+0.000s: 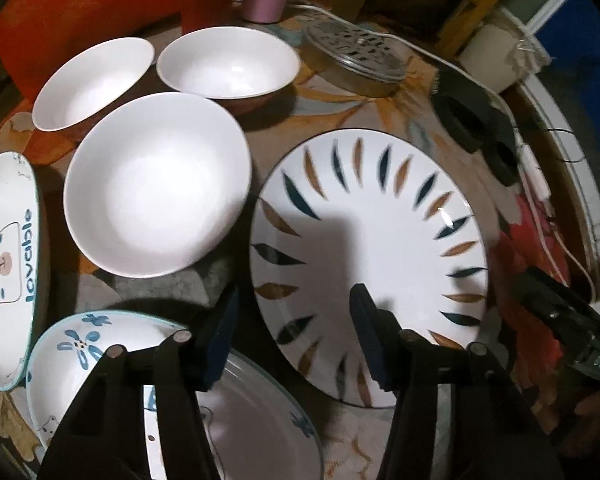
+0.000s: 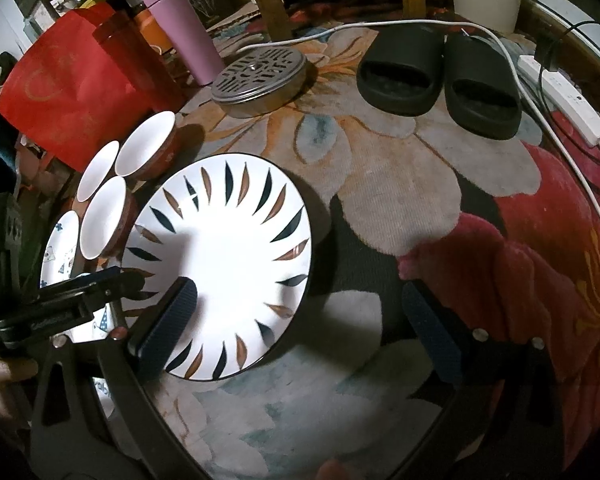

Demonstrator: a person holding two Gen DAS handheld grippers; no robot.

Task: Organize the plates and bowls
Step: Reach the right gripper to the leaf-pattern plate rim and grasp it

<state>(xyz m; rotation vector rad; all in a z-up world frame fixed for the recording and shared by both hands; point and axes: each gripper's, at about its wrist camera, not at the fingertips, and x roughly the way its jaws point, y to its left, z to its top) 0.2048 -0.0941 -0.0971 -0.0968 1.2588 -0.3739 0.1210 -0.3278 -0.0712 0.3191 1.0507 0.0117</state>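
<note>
both grippers, left (image 1: 296, 330) and right (image 2: 300, 316), straddle opposite rims of the leaf-patterned plate (image 2: 228, 264) on the carpet (image 2: 400, 184), jaws seemingly apart, not pressing it.

Both grippers (image 1: 296, 336) (image 2: 300, 320) are black-framed, with round screw heads and ribbed dark-blue jaws.

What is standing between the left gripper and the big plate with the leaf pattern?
Nothing visible. The left gripper is open right over the near-left rim of the leaf-pattern plate: one finger is over the plate, the other outside its rim. The nearest white bowl sits apart, to the left.
</note>
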